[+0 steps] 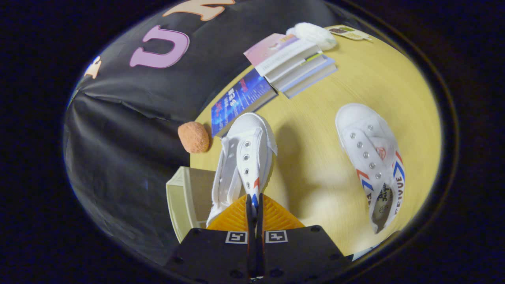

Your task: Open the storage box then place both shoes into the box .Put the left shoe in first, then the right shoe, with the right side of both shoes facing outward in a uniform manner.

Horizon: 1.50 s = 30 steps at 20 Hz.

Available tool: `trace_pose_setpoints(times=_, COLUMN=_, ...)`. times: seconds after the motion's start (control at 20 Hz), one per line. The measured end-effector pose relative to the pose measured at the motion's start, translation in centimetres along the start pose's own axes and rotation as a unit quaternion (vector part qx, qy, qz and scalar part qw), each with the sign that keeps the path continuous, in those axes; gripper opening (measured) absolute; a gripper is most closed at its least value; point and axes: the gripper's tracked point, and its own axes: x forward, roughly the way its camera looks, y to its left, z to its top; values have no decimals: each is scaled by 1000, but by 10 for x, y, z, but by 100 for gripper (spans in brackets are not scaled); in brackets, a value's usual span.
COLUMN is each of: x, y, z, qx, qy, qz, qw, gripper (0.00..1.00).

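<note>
My gripper (255,205) is shut on the side wall of a white canvas shoe (244,157), which hangs tilted just ahead of the fingers, toe pointing away. Below and to the left of that shoe shows the cream storage box (185,197), its opening partly hidden by the shoe. A second white shoe (375,157) with red and blue chevrons lies on the yellow wooden table (315,165) to the right, toe pointing away, its opening toward me.
A stack of books (292,65) and a blue book (240,100) lie beyond the shoes. An orange fuzzy ball (193,137) rests by the blue book. A white fluffy thing (313,34) sits behind the stack.
</note>
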Motion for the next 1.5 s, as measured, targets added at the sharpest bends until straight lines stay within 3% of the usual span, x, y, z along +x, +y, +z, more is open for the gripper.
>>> trace_pose_setpoints(times=0.3, x=-33, y=95, z=31, qx=-70, qy=-42, qz=67, qw=994, gripper=2)
trace_pose_setpoints(times=0.65, x=-34, y=180, z=-53, qx=-115, qy=47, qz=130, qw=984, gripper=2)
trace_pose_setpoints(times=0.85, x=-12, y=178, z=-108, qx=-128, qy=108, qz=115, qw=979, gripper=2)
trace_pose_setpoints(times=1.05, x=4, y=170, z=-143, qx=-99, qy=163, qz=84, qw=978, gripper=2)
trace_pose_setpoints(times=1.3, x=38, y=145, z=-159, qx=-92, qy=182, qz=14, qw=979, gripper=3)
trace_pose_setpoints(times=1.5, x=64, y=138, z=-165, qx=-45, qy=191, qz=-10, qw=980, gripper=3)
